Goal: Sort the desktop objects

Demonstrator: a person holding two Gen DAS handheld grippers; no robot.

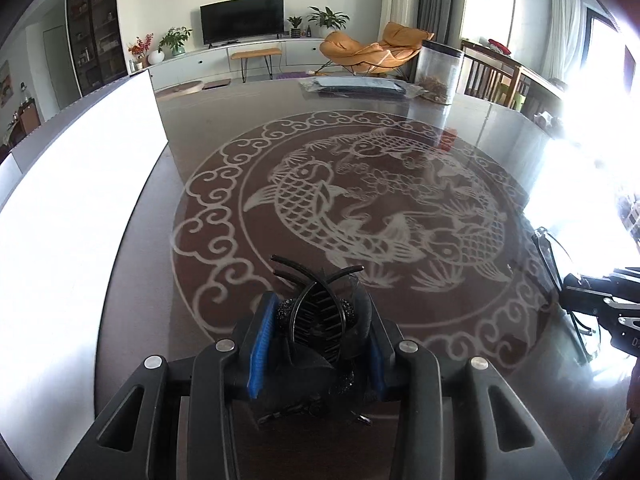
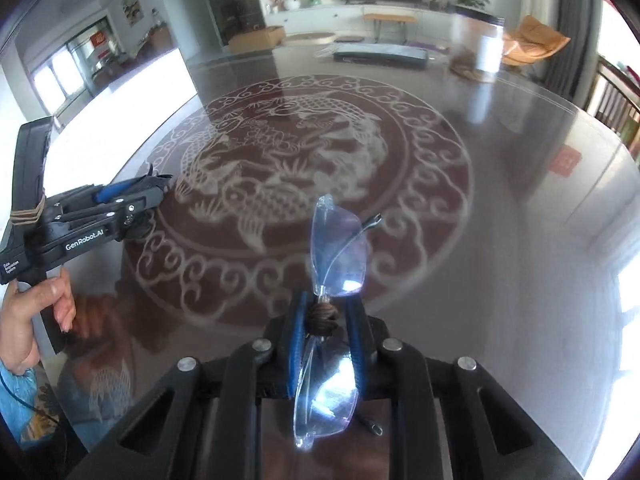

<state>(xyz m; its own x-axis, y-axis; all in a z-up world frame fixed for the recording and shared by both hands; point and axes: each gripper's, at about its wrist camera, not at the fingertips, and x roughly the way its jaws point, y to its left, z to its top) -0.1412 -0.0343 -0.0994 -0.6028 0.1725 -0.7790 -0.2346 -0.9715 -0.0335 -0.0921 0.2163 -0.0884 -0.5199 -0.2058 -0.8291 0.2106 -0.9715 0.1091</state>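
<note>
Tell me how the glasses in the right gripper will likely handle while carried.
The glasses are pinched at the bridge only, so they may pivot. The rimless lenses look thin, probably fragile and light. The folded temple arm looks springy.

both handheld grippers are matte black plastic, each with two angular linkage arms per side pinned by round silver screws, triangular cut-outs in the outer arms, and bright blue ribbed pads (image 1: 262, 346) lining the inner faces of the fingers. seen from the right wrist, the left gripper (image 2: 158, 184) carries white "genrobot.ai" lettering along its side, smaller white print near the handle, a few small silver screws, and tan rubber bands wrapped round the upright black block at its rear. the person's left hand (image 2: 30, 312) shows a light blue patterned sleeve (image 2: 18, 396) at the wrist, with a thin dark cable running past it.
</note>
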